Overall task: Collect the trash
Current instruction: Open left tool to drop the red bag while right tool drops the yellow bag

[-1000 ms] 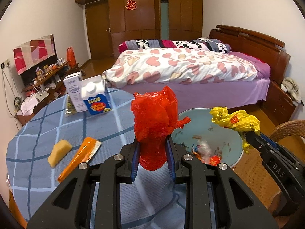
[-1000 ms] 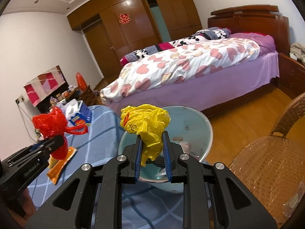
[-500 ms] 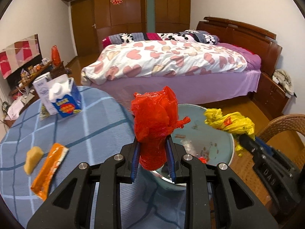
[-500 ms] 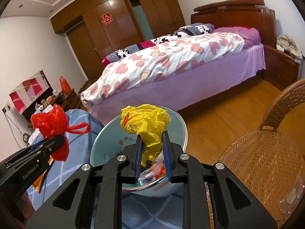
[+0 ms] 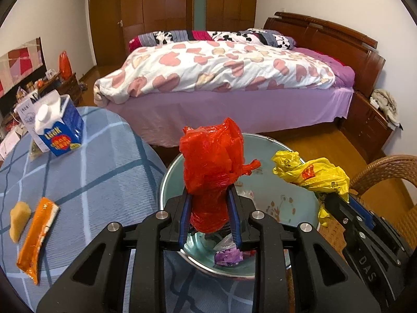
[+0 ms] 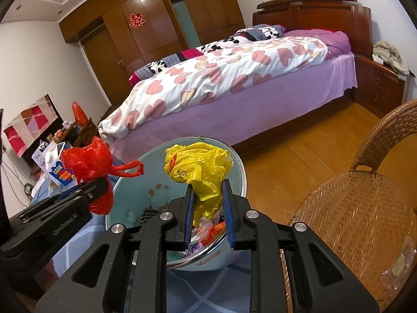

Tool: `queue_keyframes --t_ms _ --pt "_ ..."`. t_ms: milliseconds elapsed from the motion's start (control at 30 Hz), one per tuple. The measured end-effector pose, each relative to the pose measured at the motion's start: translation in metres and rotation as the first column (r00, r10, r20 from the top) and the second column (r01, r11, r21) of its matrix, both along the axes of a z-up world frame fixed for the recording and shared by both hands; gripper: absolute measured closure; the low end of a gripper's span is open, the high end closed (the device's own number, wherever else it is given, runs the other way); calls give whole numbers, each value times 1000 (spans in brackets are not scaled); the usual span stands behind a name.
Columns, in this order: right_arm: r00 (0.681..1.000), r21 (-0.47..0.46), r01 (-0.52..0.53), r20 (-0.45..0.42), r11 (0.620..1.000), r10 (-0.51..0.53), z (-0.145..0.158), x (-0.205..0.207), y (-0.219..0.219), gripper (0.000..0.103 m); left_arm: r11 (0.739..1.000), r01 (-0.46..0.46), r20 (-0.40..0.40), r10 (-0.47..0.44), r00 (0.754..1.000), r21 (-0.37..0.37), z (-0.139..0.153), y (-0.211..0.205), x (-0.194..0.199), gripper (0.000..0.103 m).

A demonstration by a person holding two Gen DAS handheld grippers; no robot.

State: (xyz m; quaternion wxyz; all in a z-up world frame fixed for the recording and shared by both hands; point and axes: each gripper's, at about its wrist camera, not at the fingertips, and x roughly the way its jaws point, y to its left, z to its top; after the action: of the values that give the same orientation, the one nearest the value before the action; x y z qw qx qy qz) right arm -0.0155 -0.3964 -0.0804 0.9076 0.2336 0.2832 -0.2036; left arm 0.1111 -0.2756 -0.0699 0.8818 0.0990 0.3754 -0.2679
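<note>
My left gripper is shut on a crumpled red plastic bag, which hangs over the near left rim of a pale teal enamel basin. To the right of it, my right gripper is shut on a crumpled yellow plastic bag, also above the basin. Wrappers and scraps lie at the basin's bottom. The left wrist view shows the yellow bag at right. In the right wrist view the red bag is at left.
A blue checked tablecloth covers the round table. It bears a blue milk carton, an orange wrapper and a yellow chunk. A wicker chair stands right of the basin. A bed lies beyond.
Both grippers have moved forward and down over the basin, each with its bag. The basin now sits closer under them, and the table items have slid left in the left wrist view.
</note>
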Motion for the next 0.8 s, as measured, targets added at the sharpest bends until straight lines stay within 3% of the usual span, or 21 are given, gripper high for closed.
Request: queue_keyframes --t_ms 67,200,567,633,700,800 --pt "1000 5 4 -2 1000 -4 -1 2 -1 82 1000 0 -7 0 1000 5 -4 -3 4 76" --pt "1000 6 4 -10 1000 -4 -4 4 -2 82 1000 -12 -10 12 1000 15 -8 -3 8 55" --pt "1000 6 -6 -12 1000 6 -4 16 -2 81 997 -77 31 76 997 16 4 27 10 30" --pt "1000 11 -10 -23 1000 11 -5 21 -2 77 995 -94 47 93 995 22 8 36 9 29" --pt "999 32 -7 -32 999 8 -8 24 -3 58 993 -112 60 110 992 26 11 47 8 25" --pt "999 34 -3 -33 999 4 -7 23 1 55 990 -140 67 138 988 23 15 64 8 23"
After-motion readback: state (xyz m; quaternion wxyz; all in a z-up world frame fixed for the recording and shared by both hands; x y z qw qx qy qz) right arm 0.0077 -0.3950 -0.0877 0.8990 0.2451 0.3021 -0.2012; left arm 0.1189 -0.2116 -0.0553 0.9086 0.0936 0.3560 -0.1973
